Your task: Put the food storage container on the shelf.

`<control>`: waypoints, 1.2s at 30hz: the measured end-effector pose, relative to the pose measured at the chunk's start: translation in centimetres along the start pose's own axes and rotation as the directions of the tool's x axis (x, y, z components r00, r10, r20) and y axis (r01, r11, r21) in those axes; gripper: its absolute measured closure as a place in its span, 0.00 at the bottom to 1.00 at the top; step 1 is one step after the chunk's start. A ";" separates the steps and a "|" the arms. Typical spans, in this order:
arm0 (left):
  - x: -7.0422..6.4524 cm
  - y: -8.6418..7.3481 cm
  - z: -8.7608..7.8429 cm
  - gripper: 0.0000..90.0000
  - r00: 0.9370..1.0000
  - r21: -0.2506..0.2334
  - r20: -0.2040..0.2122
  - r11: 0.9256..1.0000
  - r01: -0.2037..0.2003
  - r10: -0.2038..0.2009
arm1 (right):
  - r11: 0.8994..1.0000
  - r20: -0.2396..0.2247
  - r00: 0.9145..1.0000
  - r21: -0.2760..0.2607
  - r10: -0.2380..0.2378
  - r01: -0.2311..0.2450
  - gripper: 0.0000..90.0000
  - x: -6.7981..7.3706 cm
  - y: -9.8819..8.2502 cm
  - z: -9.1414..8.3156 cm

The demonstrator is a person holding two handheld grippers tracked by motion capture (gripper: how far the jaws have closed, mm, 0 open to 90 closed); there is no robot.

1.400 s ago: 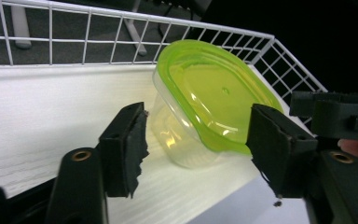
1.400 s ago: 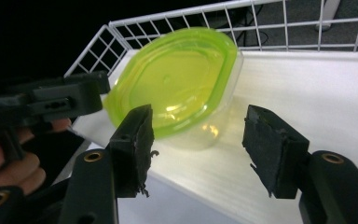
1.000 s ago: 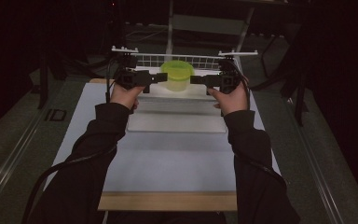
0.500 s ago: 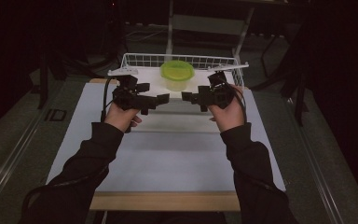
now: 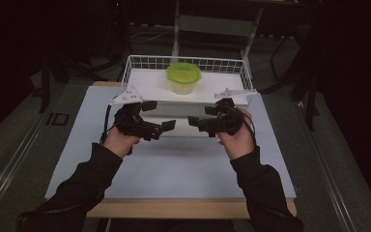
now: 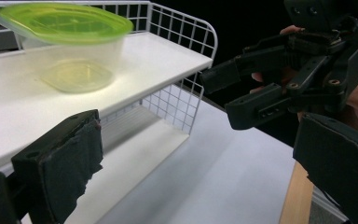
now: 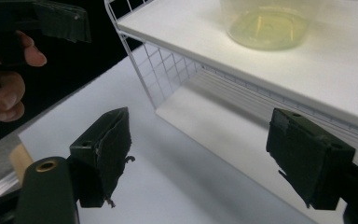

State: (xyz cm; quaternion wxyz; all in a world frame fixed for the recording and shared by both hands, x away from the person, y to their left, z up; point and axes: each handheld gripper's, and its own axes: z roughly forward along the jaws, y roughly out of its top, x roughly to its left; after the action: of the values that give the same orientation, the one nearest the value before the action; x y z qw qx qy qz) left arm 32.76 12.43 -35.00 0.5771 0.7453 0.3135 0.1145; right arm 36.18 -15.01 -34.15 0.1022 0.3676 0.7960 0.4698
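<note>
A clear tub with a green lid (image 5: 184, 77) stands on the white shelf board of a wire rack (image 5: 140, 63) at the far side of the table. My left gripper (image 5: 158, 116) and right gripper (image 5: 202, 116) hover just in front of the rack, tips turned toward each other. Both have just been opening and hold nothing. In the left gripper view the jaws (image 6: 196, 177) stand wide apart, with the tub (image 6: 65, 46) up on the shelf and the right gripper (image 6: 279, 79) opposite. The right gripper view shows its jaws (image 7: 205, 158) spread over the bare table beside the rack's corner (image 7: 140, 70).
The white table top (image 5: 183, 164) stretches from the rack to the wooden front edge (image 5: 174, 208). A lower white board (image 7: 223, 121) lies under the rack's shelf. Dark floor, rails and chair legs surround the table.
Both hands drew back from the two ends of the rack toward the person and sank lower. Their grippers now face each other in front of the rack.
</note>
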 end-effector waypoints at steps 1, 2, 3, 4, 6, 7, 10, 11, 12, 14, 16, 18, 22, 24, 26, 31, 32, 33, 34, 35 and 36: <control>-0.1 -0.3 0.0 0.02 1.000 -0.002 0.009 1.000 0.002 -0.002 | 1.000 0.003 1.000 0.002 -0.009 0.009 0.24 0.0 -0.4 -0.1; -0.2 -0.7 0.0 0.02 1.000 -0.006 0.017 1.000 -0.002 0.002 | 1.000 0.002 1.000 0.003 -0.010 0.010 0.24 0.1 -0.8 -0.1; -0.4 -1.0 0.0 0.02 1.000 0.003 0.016 1.000 -0.008 0.008 | 1.000 0.004 1.000 0.004 -0.015 0.015 0.24 0.1 -1.2 -0.2; -0.5 -1.4 0.0 0.02 1.000 0.000 0.017 1.000 -0.011 0.011 | 1.000 0.007 1.000 0.006 -0.019 0.019 0.24 0.1 -1.6 -0.3; -0.7 -2.2 0.0 0.02 0.999 0.015 0.034 1.000 -0.012 0.011 | 1.000 0.004 1.000 0.006 -0.026 0.026 0.24 0.1 -2.4 -0.4; -0.8 -2.6 0.1 0.02 0.999 0.026 0.034 0.999 -0.019 0.018 | 1.000 0.001 1.000 0.005 -0.029 0.029 0.24 0.2 -2.8 -0.4; -1.2 -3.6 -0.1 0.02 0.999 0.047 0.045 0.998 -0.028 0.026 | 0.999 -0.009 0.999 0.003 -0.040 0.040 0.24 0.2 -4.2 -0.4; -1.2 -3.9 -0.2 0.02 0.999 0.045 0.043 0.999 -0.031 0.029 | 0.999 -0.007 0.999 0.005 -0.049 0.049 0.24 0.3 -4.7 -0.4; -1.3 -4.3 -0.3 0.02 0.999 0.041 0.044 0.999 -0.030 0.028 | 0.999 -0.007 0.999 0.001 -0.054 0.054 0.24 0.3 -5.2 -0.4; -1.4 -4.8 -0.5 0.02 0.998 0.047 0.046 0.998 -0.036 0.034 | 0.999 -0.013 0.998 0.002 -0.053 0.053 0.24 0.1 -6.1 -0.4; -1.5 -5.4 -0.7 0.02 0.998 0.048 0.057 0.998 -0.037 0.034 | 0.999 -0.025 0.998 -0.009 -0.052 0.052 0.24 0.0 -7.0 -0.6; -1.7 -6.0 -0.9 0.02 0.997 0.053 0.062 0.998 -0.038 0.035 | 0.998 -0.035 0.998 -0.016 -0.056 0.056 0.23 -0.1 -7.9 -0.9; -1.9 -7.2 -1.2 0.03 0.996 0.073 0.057 0.995 -0.072 0.068 | 0.998 -0.038 0.997 -0.006 -0.060 0.060 0.23 -0.2 -9.5 -1.3; -2.0 -7.9 -1.4 0.03 0.996 0.076 0.064 0.995 -0.070 0.065 | 0.999 -0.048 0.997 -0.010 -0.053 0.052 0.23 -0.3 -10.5 -1.6; -2.1 -8.3 -1.5 0.02 0.995 0.077 0.069 0.994 -0.074 0.068 | 0.999 -0.050 0.998 -0.014 -0.050 0.049 0.23 -0.3 -11.0 -1.7; -2.0 -10.5 -2.0 0.02 0.995 0.095 0.074 0.993 -0.070 0.063 | 0.999 -0.053 0.997 -0.005 -0.048 0.048 0.23 -0.8 -14.1 -2.1; -1.9 -10.9 -2.1 0.03 0.995 0.099 0.076 0.992 -0.075 0.067 | 0.999 -0.056 0.997 -0.003 -0.044 0.044 0.22 -0.9 -14.5 -2.1; -1.9 -11.4 -2.2 0.03 0.995 0.105 0.067 0.991 -0.079 0.073 | 0.999 -0.042 0.998 -0.002 -0.044 0.044 0.21 -0.9 -14.8 -2.3; -1.9 -11.4 -2.2 0.03 0.995 0.105 0.067 0.991 -0.079 0.073 | 0.999 -0.042 0.998 -0.002 -0.044 0.044 0.21 -0.9 -14.8 -2.3; -1.7 -12.2 -2.4 0.02 0.996 0.104 0.063 0.992 -0.074 0.068 | 0.999 -0.040 0.998 0.001 -0.040 0.040 0.21 -1.0 -15.3 -2.6; -1.6 -12.7 -2.4 0.03 0.996 0.108 0.067 0.992 -0.067 0.060 | 0.999 -0.041 0.998 0.002 -0.041 0.041 0.21 -0.9 -15.5 -2.7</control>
State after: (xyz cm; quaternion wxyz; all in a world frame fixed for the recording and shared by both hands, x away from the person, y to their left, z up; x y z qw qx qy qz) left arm 25.99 15.15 -45.74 0.5408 0.7889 0.2770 0.0918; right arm 27.86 -21.95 -45.59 0.0948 0.3416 0.8059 0.4742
